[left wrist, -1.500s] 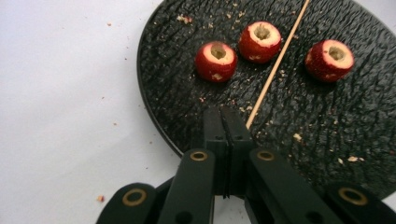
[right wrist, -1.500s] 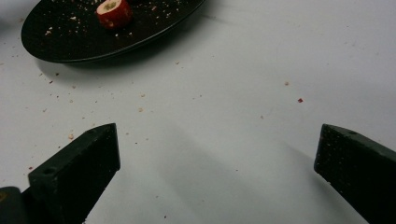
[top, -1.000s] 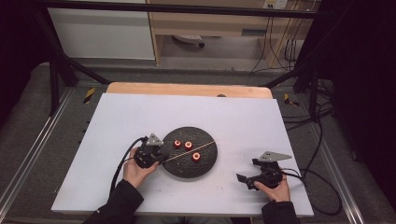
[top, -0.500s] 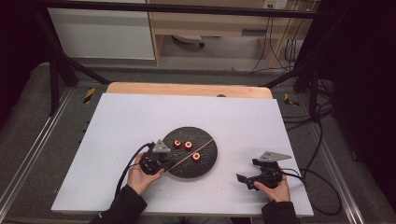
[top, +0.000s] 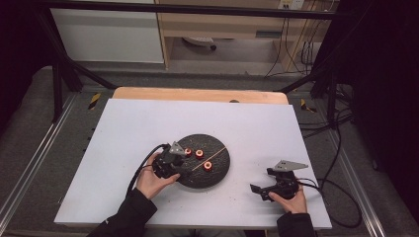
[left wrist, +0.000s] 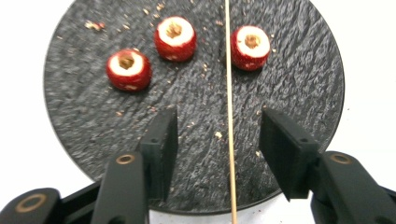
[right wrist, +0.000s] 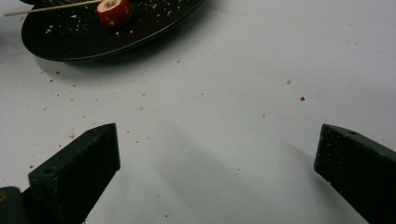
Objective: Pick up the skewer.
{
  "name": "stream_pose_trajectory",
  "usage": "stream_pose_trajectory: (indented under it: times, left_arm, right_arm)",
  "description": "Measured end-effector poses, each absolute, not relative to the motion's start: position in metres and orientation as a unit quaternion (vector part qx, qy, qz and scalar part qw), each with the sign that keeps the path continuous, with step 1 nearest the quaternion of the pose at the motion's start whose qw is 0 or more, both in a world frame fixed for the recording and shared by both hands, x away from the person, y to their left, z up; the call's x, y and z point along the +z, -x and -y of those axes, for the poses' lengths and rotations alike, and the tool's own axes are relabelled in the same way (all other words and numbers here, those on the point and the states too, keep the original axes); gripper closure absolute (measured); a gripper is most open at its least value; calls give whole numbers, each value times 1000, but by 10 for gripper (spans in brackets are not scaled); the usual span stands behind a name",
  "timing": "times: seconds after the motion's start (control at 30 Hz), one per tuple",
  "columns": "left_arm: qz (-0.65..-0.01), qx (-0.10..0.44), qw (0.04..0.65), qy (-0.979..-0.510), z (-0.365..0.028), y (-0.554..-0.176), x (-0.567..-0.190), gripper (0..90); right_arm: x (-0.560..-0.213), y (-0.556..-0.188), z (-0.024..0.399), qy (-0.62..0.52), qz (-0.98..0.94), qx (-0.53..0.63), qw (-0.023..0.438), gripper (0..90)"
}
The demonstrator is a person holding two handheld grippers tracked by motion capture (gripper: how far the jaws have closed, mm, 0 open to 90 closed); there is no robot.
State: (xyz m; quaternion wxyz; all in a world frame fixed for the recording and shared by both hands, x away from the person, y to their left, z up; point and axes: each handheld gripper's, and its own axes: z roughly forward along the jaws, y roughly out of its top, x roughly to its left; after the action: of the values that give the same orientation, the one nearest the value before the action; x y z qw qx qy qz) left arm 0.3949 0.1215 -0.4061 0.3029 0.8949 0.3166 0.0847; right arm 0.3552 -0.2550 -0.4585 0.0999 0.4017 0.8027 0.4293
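Centrally, left tongs (left wrist: 218, 140) over the near part of a round black slate plate (left wrist: 299, 60), jaws partly apart and just now opened, gripping nothing. Between the jaws, but touching neither pad, a thin wooden skewer (left wrist: 229, 107), lying flat on the slate and running from the near rim to the far rim. Beyond the jaw tips, three cored red fruit pieces with pale cut tops: left piece (left wrist: 128, 69), middle piece (left wrist: 174, 38), right piece (left wrist: 251, 47), the last just beside the skewer on its right, the other two on its left. Crumbs scattered over the slate. Seen from the high view, left tongs (top: 170, 160) at the plate's (top: 217, 170) left edge, held in the left hand (top: 153, 180), cable trailing toward the sleeve. Right tongs (right wrist: 217, 163) low over the white bench (right wrist: 261, 60), jaws wide apart, nothing between them; plate rim and one fruit piece at the far left of that view. From above, right tongs (top: 269, 186) well apart from the plate, near the bench's (top: 148, 123) front right corner, held in the right hand (top: 291, 200).
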Motion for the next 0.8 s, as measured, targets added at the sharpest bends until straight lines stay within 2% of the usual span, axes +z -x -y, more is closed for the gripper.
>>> stream_pose_trajectory:
  times: [0.03,0.17,0.2,0.3,0.4,0.8]
  left_arm:
    - [-316,85,297,-897,-119,-396,-407,460]
    - [-319,78,284,-901,-112,-399,-410,530]
    - [-318,79,279,-902,-111,-399,-410,577]
    - [-317,80,268,-906,-107,-400,-412,604]
    - [-315,79,258,-910,-105,-400,-413,667]
    - [-308,78,237,-918,-98,-400,-416,790]
  right_arm:
    - [-458,-355,255,-402,-803,429,99,11]
    - [-459,-355,255,-402,-803,428,99,11]
    - [-459,-355,255,-402,-803,428,99,11]
    - [-458,-355,255,-402,-803,429,98,11]
    - [-459,-355,255,-402,-803,429,98,11]
    - [-459,-355,255,-400,-804,428,99,10]
